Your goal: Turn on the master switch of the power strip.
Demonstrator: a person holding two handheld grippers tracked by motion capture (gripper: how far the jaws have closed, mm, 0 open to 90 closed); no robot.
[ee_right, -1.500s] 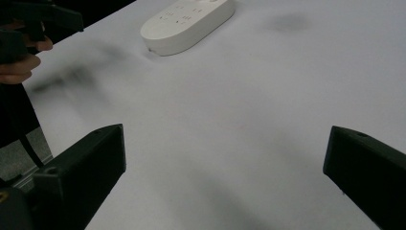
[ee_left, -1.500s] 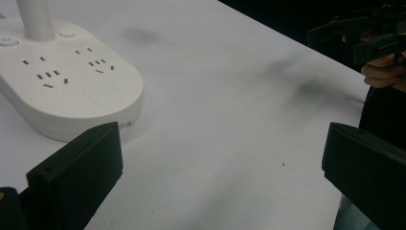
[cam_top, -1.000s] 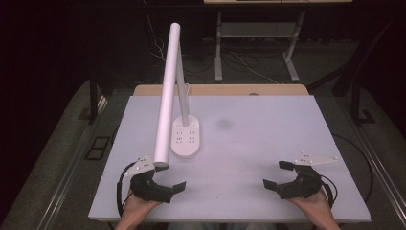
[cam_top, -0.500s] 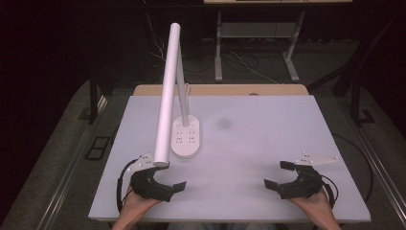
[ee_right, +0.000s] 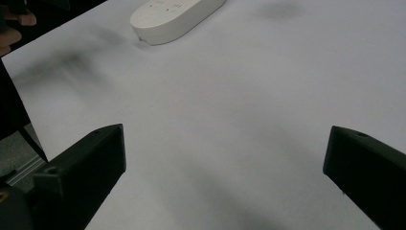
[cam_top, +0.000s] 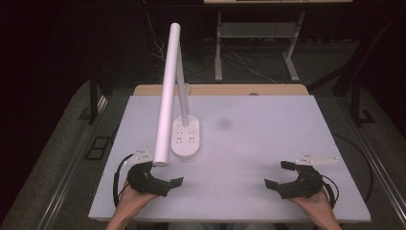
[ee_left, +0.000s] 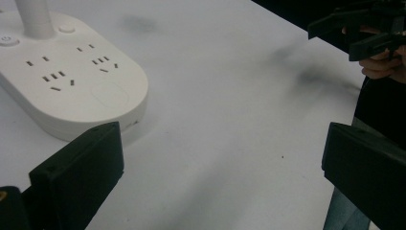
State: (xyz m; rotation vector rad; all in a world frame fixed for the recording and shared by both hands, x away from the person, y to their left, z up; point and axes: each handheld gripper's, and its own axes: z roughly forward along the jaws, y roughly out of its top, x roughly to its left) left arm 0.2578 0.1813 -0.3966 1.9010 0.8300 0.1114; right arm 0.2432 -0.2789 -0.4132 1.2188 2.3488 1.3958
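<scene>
The left gripper (cam_top: pixel 168 173) rests low at the near edge of the white table (cam_top: pixel 268 143), jaws wide apart and holding nothing. Just ahead of it, slightly to its left, stands the white plastic desk lamp with an oval socket base (cam_top: pixel 186 138); its long tube head (cam_top: pixel 165 100) hangs over this gripper. A careless lift may hit the tube and tip the lamp. The right gripper (cam_top: pixel 277 175) is well apart from it, also wide and empty. No brand or writing is readable.
</scene>
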